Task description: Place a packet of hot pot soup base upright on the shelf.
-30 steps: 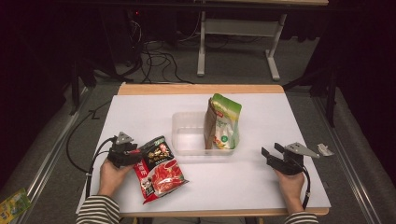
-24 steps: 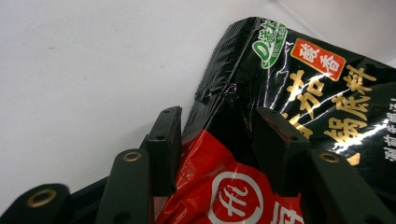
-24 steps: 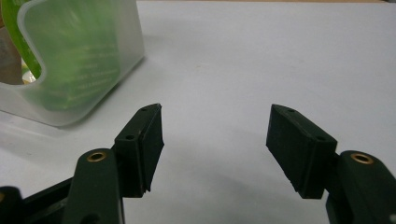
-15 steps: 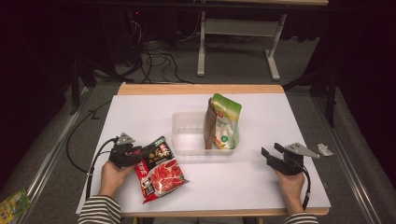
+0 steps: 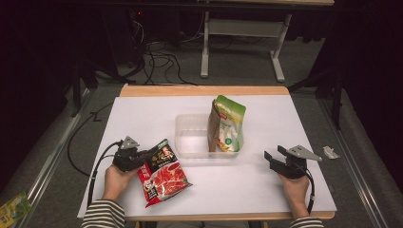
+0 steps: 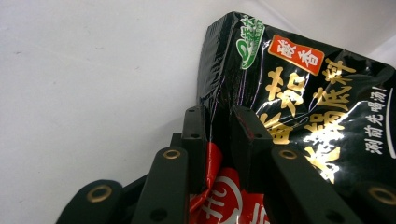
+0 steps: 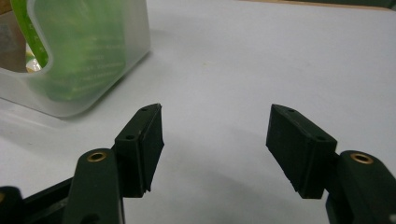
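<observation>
left gripper view: left gripper [image 6: 217, 123] pinching red-and-black packet [image 6: 299, 102]
jaws just closing on its edge; right gripper [image 7: 215, 135] wide open, holding nothing.

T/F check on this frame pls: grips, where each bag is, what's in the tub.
1. The left gripper has its jaws on an edge of the red and black pouch. True; the jaws have just been closing.
2. The right gripper holds the green bag. False: its jaws stand open over bare table.
3. The green bag stands in the clear tub. True.
4. The red and black pouch lies inside the tub. False: it lies on the table beside it.
5. The tub's left part is bare. True.
</observation>
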`<state>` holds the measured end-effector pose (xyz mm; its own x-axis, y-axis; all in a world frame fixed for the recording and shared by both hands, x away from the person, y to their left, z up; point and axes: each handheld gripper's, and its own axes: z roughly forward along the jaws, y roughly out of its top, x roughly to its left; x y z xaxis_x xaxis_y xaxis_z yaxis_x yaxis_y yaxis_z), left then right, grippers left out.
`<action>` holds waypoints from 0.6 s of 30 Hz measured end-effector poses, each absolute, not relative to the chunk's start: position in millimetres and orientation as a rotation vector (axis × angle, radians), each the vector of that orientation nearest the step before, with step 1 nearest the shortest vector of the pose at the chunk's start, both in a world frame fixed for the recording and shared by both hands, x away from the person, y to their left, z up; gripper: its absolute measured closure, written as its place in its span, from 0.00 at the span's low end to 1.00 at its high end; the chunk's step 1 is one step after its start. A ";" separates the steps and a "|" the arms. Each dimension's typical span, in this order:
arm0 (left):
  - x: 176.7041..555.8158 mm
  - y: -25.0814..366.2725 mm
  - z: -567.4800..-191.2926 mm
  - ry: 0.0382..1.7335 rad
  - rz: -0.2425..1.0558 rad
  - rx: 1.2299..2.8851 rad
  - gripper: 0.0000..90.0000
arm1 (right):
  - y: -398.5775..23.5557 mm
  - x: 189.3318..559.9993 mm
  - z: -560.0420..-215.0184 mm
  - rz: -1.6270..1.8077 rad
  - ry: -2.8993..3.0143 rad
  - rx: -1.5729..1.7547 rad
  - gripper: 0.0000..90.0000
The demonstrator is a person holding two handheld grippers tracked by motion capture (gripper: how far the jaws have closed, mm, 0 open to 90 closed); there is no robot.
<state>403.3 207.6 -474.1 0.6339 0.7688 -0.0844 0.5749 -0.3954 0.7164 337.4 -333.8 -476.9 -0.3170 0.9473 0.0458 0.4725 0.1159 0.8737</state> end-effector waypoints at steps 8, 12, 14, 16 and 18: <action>400.0 207.3 -476.0 1.068 0.363 2.078 0.87 | -333.9 336.6 -476.8 1.135 1.845 1.375 0.40; 401.7 210.3 -475.5 1.053 0.341 2.073 0.94 | -333.1 336.2 -476.7 1.127 1.838 1.377 0.41; 401.8 210.7 -475.1 1.060 0.332 2.067 0.95 | -333.5 337.5 -477.0 1.126 1.850 1.366 0.40; 401.9 211.3 -474.0 1.055 0.329 2.069 0.97 | -332.8 336.7 -476.9 1.125 1.848 1.361 0.41; 402.7 213.1 -472.9 1.073 0.303 2.049 0.98 | -332.6 337.2 -476.9 1.122 1.855 1.361 0.41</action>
